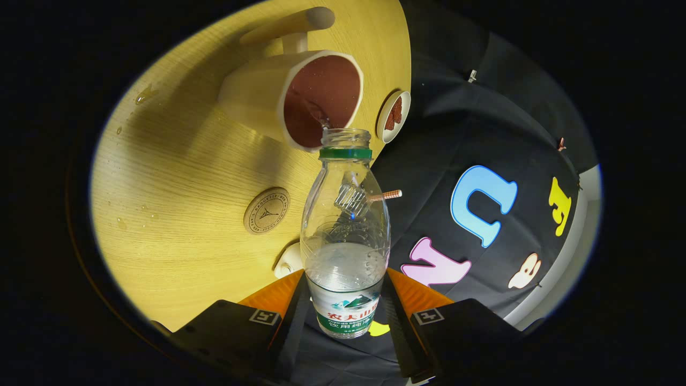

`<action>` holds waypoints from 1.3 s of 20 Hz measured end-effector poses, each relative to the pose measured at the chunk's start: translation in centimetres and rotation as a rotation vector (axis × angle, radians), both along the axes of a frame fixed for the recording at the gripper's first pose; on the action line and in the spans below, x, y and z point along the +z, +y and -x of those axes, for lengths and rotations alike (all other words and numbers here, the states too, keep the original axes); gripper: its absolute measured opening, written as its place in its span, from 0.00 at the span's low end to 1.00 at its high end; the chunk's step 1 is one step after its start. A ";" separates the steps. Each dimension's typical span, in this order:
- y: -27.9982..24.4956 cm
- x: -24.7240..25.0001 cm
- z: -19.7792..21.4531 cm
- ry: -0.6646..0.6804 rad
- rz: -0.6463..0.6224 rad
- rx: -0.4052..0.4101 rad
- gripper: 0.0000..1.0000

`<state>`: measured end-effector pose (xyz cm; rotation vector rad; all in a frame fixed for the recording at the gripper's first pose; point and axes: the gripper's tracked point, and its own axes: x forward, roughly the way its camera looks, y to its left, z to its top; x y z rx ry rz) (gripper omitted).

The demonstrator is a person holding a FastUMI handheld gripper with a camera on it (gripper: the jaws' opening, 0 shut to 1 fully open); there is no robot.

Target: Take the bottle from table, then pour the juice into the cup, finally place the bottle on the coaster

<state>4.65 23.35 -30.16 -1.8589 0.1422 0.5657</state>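
Table [177, 214]: pale wood, a few droplets.
Cup [300, 94]: cream mug, liquid streaming in.
Bottle [345, 230]: clear, uncapped, tipped with its mouth at the cup's rim.
Gripper [345, 316]: both fingers clamped on the bottle's labelled base.
Coaster [266, 210]: round, on the table beside the bottle.

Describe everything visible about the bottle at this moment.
The bottle is clear plastic with a green neck ring, no cap and a printed label near its base. The gripper holds it by the lower body, jaws shut on both sides. It is tipped, mouth at the cup's rim, liquid streaming in. Roughly its lower part still holds clear liquid.
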 end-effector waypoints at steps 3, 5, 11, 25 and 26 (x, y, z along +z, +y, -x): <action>0.2 0.1 0.2 -0.017 0.027 0.017 0.75; 0.5 0.3 0.1 -0.028 0.048 0.031 0.75; 1.2 0.6 0.5 -0.092 0.097 0.090 0.75; 1.5 1.7 -0.8 -0.167 0.120 0.138 0.75; 1.5 1.6 -0.8 -0.166 0.119 0.141 0.75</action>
